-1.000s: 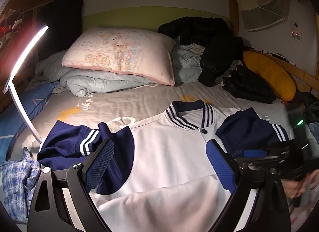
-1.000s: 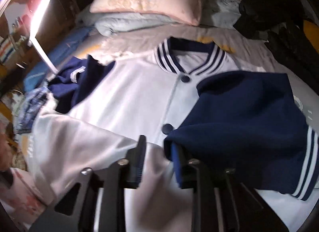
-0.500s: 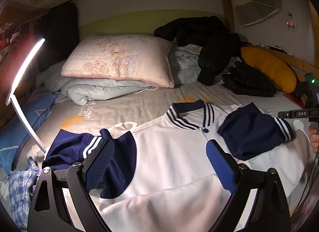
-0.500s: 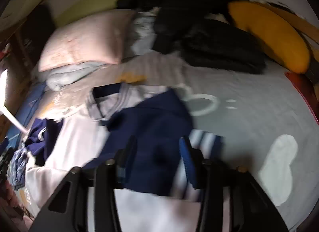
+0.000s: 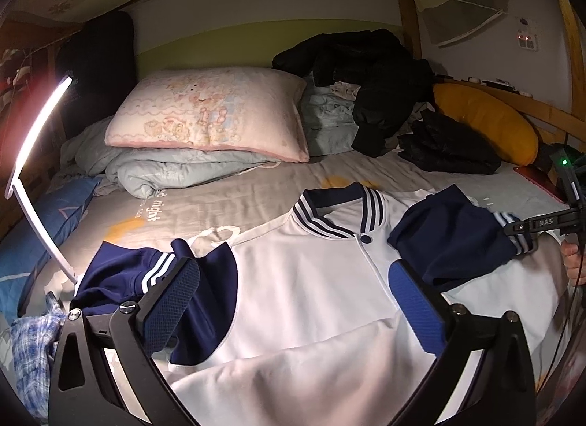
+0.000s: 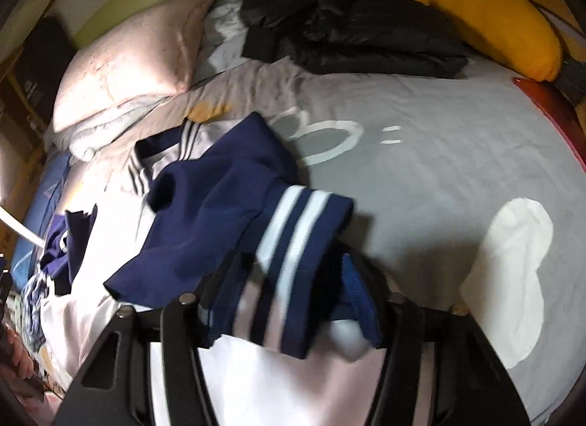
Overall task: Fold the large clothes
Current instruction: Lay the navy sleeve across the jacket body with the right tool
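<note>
Folding a sleeve inward looks to be the step in hand.

Left wrist view: white jacket spread flat on the grey bed sheet, collar toward 12 o'clock. Left gripper hovering over the chest, fingers spread wide, pinching nothing. At 9 o'clock, the left navy sleeve crumpled beside the body, not yet squared. At 3 o'clock, the right navy sleeve draped across the shoulder, its striped cuff at the tip of the right gripper, with a hand showing at the frame edge. Pillow and black coats well apart at 12 o'clock.

Right wrist view: motion-blurred. Right gripper tilted down toward the bed, striped cuff lying between the 2 fingers, apparently pinched, though blur leaves the closure unsure. Yellow cushion at 1 o'clock.

Next move, as a judgement: carrying the cuff toward 9 o'clock across the chest and laying it flat, then reaching with the left for the other sleeve. Calls for a smooth pull without dragging the body askew.
</note>
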A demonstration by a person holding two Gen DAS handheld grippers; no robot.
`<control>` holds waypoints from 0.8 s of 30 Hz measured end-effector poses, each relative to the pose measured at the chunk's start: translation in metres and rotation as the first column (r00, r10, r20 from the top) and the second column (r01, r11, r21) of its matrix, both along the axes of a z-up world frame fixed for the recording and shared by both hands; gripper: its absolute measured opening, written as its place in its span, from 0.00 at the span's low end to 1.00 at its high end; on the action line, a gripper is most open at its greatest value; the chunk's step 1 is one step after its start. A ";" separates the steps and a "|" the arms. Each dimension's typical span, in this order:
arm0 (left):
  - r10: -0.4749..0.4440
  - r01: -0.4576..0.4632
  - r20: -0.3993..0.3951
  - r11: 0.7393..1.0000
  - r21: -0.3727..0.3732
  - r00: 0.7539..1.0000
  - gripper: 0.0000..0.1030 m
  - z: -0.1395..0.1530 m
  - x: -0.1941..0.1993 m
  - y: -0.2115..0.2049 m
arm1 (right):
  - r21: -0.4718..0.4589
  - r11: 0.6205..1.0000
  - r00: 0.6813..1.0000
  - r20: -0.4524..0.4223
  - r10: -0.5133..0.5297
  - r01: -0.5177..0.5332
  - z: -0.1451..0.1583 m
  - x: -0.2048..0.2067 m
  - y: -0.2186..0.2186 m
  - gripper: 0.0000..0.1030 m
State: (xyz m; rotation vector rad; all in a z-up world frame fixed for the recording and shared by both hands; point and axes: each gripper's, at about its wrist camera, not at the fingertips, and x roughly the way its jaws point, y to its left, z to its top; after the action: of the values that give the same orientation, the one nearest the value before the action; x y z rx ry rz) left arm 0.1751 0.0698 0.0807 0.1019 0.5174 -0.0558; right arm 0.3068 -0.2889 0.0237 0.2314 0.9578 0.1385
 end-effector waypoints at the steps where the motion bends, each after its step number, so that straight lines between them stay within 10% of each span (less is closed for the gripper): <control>1: 0.004 -0.004 -0.011 1.000 -0.012 1.000 1.00 -0.001 0.001 0.001 | -0.011 1.000 1.000 0.011 -0.003 0.003 0.001 -0.001 0.002 0.18; 2: 0.003 -0.003 -0.020 1.000 -0.030 1.000 1.00 -0.001 0.001 0.002 | -0.019 1.000 0.999 0.048 0.008 -0.007 0.006 -0.004 0.007 0.06; 13: -0.143 0.122 -0.117 0.978 -0.168 0.983 0.87 -0.011 0.005 -0.009 | 0.031 0.933 0.891 0.309 0.332 -0.359 0.053 -0.043 0.068 0.04; 24: -0.206 0.165 -0.186 0.963 -0.213 0.961 0.61 -0.027 0.010 -0.026 | -0.034 0.805 0.787 0.189 0.587 -0.592 0.014 -0.065 0.160 0.05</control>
State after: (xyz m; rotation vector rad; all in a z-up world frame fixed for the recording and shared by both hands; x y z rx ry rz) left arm 0.1848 0.0433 0.0535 -0.0489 0.7068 -0.3038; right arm 0.2420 -0.1286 0.0375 -0.0693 0.8083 0.7439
